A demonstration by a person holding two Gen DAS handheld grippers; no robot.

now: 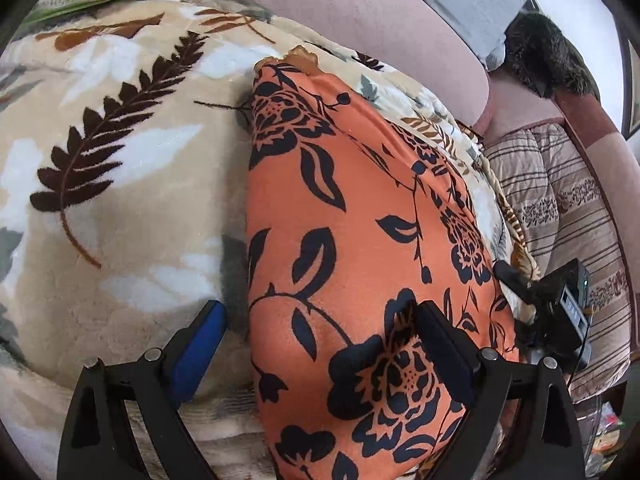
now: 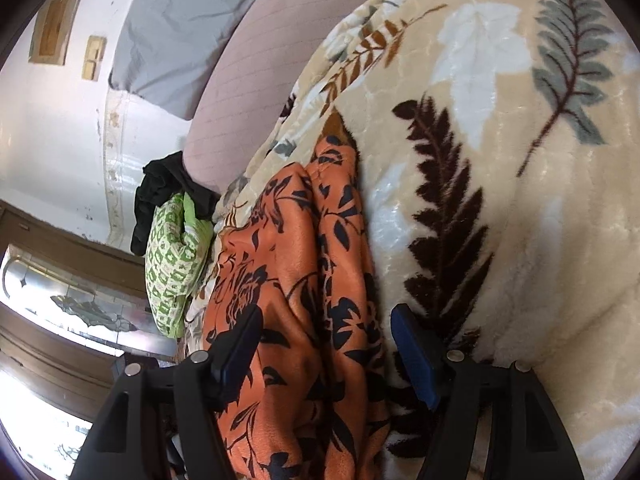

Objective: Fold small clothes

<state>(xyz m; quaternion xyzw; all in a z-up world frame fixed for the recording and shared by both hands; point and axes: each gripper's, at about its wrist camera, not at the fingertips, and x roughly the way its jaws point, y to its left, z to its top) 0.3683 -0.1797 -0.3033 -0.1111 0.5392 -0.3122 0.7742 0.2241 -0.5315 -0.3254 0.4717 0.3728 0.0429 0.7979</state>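
Note:
An orange garment with a black flower print (image 1: 352, 232) lies as a long folded strip on a beige leaf-patterned blanket (image 1: 120, 152). My left gripper (image 1: 320, 312) is open, its fingers straddling the garment's near left edge. In the right wrist view the same garment (image 2: 296, 280) lies bunched with a fold down its length on the blanket (image 2: 500, 160). My right gripper (image 2: 326, 324) is open, its fingers either side of the garment's end. The other gripper's body (image 1: 560, 312) shows at the garment's right edge in the left wrist view.
A pink upholstered headboard (image 1: 380, 20) runs behind the blanket. A green-and-white pillow (image 2: 172, 264) and a black cloth (image 2: 164, 192) lie at the far end. A striped quilt (image 1: 560, 208) and a dark furry item (image 1: 544, 52) lie to the right.

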